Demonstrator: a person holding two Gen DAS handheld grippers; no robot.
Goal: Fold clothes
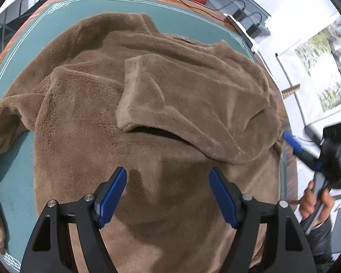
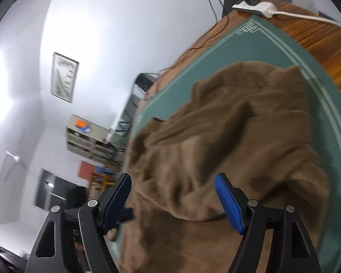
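Both grippers, left (image 1: 168, 195) and right (image 2: 172, 201), hover with jaws apart over the brown fleece garment (image 1: 147, 104); its folded sleeve (image 1: 181, 104) may perhaps slip open when it is gripped.

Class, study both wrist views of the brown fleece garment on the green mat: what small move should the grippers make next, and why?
Probably lower the left gripper and close it on the brown garment. Both grippers are open and hold nothing, and the fleece lies rumpled on the green mat with a flap folded over its middle, so nothing can be folded until an edge is gripped.
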